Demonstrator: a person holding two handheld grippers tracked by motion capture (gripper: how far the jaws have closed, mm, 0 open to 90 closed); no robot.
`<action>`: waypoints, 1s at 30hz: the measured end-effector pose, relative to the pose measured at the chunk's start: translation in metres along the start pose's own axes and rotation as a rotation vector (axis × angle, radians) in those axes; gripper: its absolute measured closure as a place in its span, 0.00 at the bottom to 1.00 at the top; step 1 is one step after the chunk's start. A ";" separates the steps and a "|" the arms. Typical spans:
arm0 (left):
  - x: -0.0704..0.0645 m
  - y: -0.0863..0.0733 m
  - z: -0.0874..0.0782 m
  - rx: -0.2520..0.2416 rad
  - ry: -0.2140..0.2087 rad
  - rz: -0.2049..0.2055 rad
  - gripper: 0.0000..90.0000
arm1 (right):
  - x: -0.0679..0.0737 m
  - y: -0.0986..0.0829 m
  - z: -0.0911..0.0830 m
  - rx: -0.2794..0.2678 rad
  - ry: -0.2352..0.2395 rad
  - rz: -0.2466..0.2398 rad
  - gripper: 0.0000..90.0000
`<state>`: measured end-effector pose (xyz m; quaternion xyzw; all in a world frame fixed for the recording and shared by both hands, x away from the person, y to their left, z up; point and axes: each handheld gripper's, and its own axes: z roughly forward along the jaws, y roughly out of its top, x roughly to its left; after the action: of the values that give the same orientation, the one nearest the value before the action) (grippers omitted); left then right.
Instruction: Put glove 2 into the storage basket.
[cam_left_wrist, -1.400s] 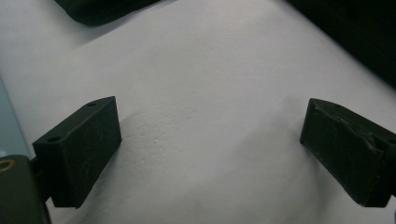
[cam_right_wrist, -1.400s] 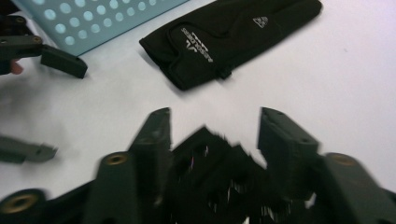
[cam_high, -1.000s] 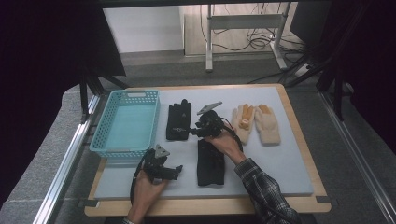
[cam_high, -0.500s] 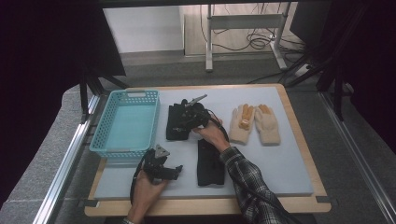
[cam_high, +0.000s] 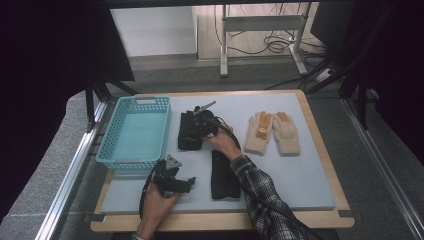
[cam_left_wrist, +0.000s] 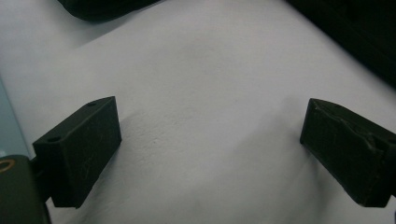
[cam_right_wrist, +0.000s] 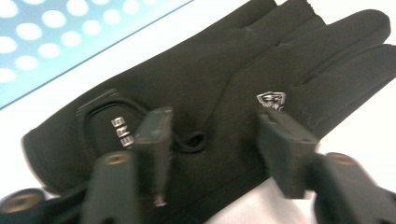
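Over black glove (cam_right_wrist: 224, 93), right gripper (cam_right_wrist: 212, 140) parted, basket (cam_high: 135, 135) beside, left gripper (cam_left_wrist: 210, 154) parted

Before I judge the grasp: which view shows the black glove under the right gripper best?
The right gripper view: the black glove lies close up, logo readable, with the right gripper open over it. In the high view it is a small dark shape beside the basket. The left gripper view gives a dark corner I cannot identify.

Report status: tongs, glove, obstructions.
Right tongs open, jaws over the far black glove, not gripping. Left tongs open on bare mat. Second black glove and basket alongside, nothing blocking.
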<state>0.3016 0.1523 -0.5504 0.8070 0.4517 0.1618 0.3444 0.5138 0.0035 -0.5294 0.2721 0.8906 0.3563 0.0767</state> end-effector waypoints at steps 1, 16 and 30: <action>0.000 0.000 0.000 0.000 0.000 0.000 0.06 | 0.001 -0.001 -0.001 0.004 0.021 0.007 0.61; 0.000 0.000 0.000 0.001 0.000 0.000 0.06 | 0.005 0.001 -0.005 0.021 0.026 0.011 0.99; 0.000 0.000 0.000 0.001 -0.001 0.000 0.06 | 0.001 0.004 0.006 -0.030 -0.061 0.005 0.50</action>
<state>0.3017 0.1524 -0.5504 0.8071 0.4517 0.1614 0.3443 0.5168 0.0107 -0.5311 0.2841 0.8816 0.3614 0.1071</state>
